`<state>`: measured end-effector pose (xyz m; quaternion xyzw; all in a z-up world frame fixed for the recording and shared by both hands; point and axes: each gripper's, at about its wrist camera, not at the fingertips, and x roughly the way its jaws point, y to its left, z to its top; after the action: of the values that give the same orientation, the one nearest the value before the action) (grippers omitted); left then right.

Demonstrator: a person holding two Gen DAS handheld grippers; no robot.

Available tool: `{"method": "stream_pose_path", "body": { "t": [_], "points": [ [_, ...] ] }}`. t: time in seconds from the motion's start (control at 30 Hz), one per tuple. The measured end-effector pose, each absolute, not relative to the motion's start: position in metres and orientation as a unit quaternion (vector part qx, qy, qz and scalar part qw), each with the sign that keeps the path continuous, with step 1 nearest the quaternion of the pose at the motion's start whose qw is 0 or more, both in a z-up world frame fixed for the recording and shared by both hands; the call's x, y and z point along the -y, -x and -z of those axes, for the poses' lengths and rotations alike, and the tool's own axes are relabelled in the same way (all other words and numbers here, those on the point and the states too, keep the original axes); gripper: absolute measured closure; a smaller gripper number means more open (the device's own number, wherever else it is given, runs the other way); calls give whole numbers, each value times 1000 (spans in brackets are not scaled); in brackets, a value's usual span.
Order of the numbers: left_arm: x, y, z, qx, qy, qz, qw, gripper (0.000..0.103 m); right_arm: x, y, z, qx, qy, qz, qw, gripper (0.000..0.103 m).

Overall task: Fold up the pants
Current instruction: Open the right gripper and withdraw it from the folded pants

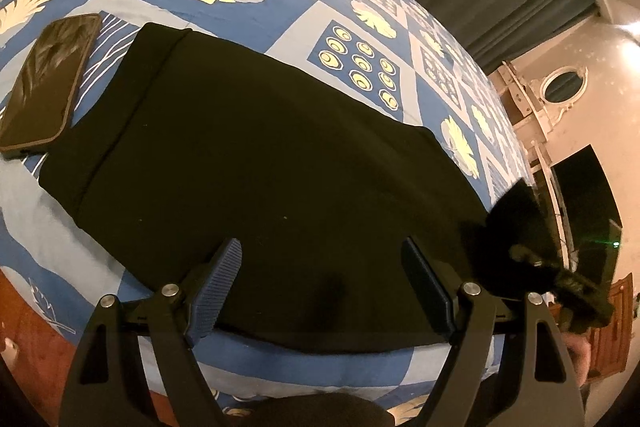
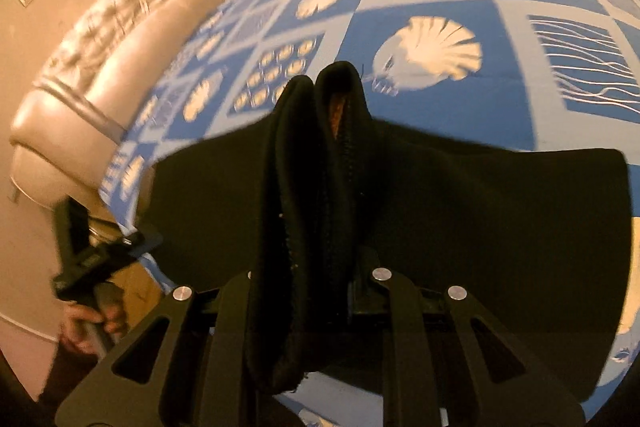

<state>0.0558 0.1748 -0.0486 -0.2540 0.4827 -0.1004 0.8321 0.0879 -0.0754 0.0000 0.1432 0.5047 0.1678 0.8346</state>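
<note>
- Black pants (image 1: 256, 155) flat on bed (image 1: 328, 7), beside phone (image 1: 48, 83)
- Right gripper (image 2: 316, 267) jaws clamped on bunched pants end; left gripper (image 1: 320, 291) jaws wide, empty
- Judgement: carry the end across the pants, edges aligned

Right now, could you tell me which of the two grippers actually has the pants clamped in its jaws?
The right gripper: its jaws are shut on a bunched edge of the black pants. The left gripper stands open above the fabric, gripping nothing.
</note>
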Motion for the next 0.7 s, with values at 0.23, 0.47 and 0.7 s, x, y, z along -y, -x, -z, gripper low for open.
{"method": "stream_pose_path", "body": {
  "t": [0.23, 0.47, 0.7],
  "points": [
    [-176, -57, 50, -481, 254, 105, 832, 22, 39, -95, 22, -517, -101, -149, 837, 84],
    [-179, -55, 52, -479, 260, 112, 831, 22, 27, -93, 30, -509, -139, -172, 832, 39],
    [-178, -55, 54, -479, 251, 112, 834, 22, 14, -92, 37, -504, -200, -225, 810, 23]
  ]
}}
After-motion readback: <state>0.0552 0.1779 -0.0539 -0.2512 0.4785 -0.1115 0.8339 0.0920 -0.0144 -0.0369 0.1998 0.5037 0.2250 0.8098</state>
